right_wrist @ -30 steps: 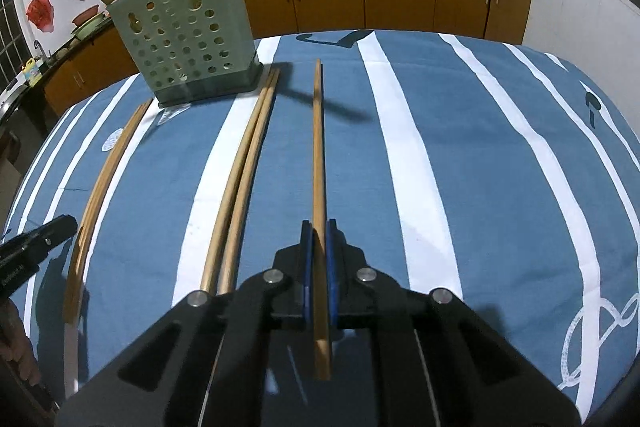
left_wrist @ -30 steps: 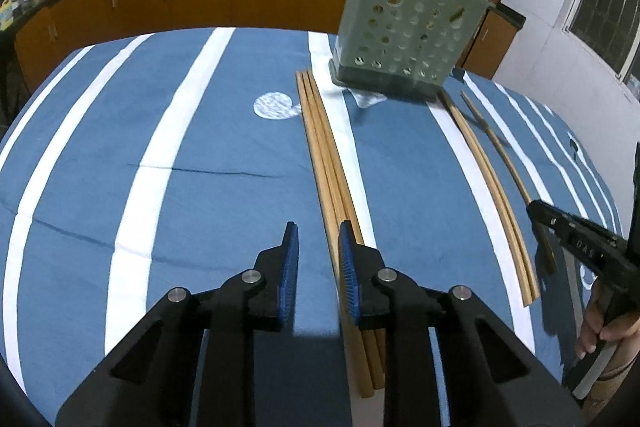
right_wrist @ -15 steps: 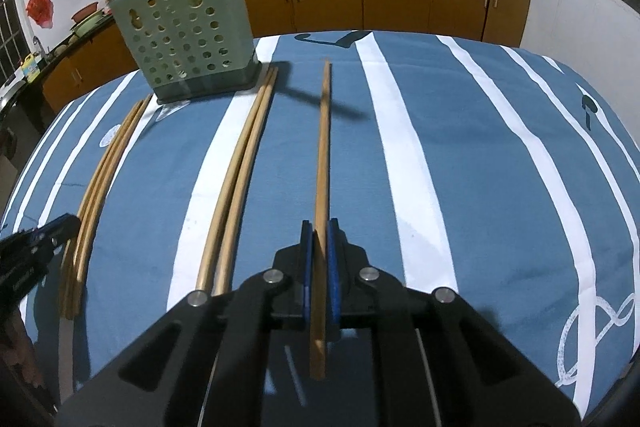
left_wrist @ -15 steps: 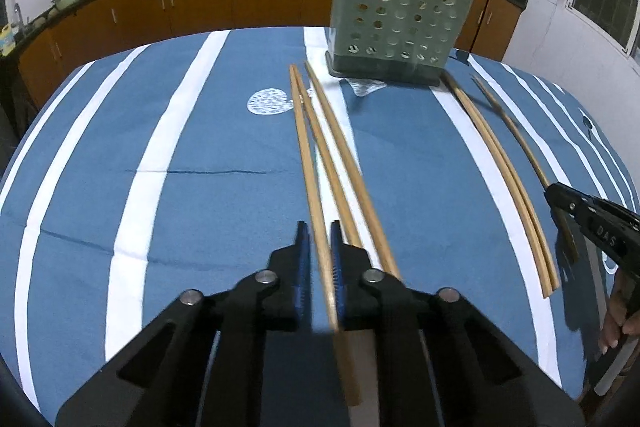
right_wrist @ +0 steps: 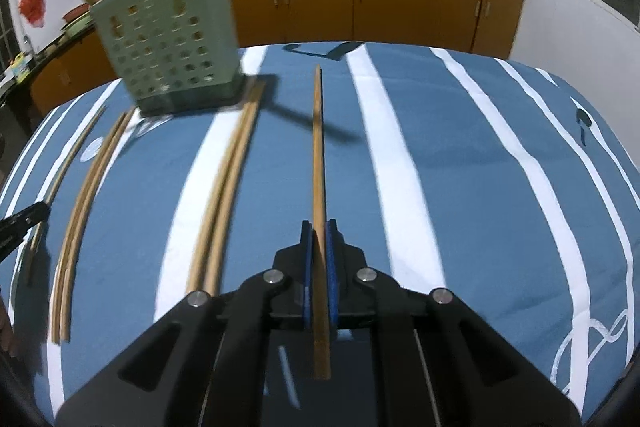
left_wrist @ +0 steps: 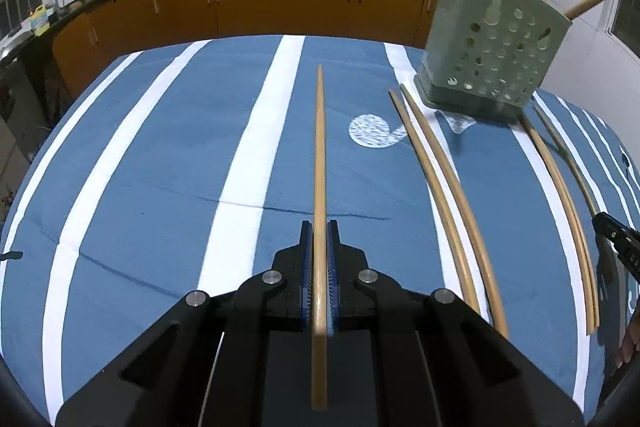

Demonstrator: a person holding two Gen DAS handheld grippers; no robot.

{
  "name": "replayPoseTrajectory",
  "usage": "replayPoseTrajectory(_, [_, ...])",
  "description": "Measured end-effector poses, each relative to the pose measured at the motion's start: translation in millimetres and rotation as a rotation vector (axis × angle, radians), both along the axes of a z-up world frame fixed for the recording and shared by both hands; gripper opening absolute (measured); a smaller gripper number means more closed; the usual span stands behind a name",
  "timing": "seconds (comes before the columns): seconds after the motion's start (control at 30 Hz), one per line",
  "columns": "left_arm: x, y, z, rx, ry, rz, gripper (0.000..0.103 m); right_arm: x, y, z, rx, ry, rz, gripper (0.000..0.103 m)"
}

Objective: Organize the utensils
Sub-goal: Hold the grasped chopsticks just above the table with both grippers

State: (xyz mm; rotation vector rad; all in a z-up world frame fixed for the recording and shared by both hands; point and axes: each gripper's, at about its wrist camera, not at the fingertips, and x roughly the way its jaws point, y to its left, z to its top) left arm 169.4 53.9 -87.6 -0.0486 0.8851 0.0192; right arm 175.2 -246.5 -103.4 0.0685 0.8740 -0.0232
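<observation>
Chopstick in the left gripper runs lengthwise between its blue fingers, which have just closed tight on it; its tip points far across the striped desk. Right of it two loose chopsticks lie on the cloth, near the green perforated holder, which looks blurred. The right gripper is likewise clamped on a second chopstick, thick end nearest.

A blue white-striped tablecloth carries a perforated green holder and loose chopsticks.
</observation>
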Motion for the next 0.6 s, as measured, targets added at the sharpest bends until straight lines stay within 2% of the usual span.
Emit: replayPoseTrajectory(0.6, [1.0,1.8,0.5,-0.03,0.0,0.002,0.008,0.4,-4.9,-0.8,0.014,-0.001,-0.013,0.01])
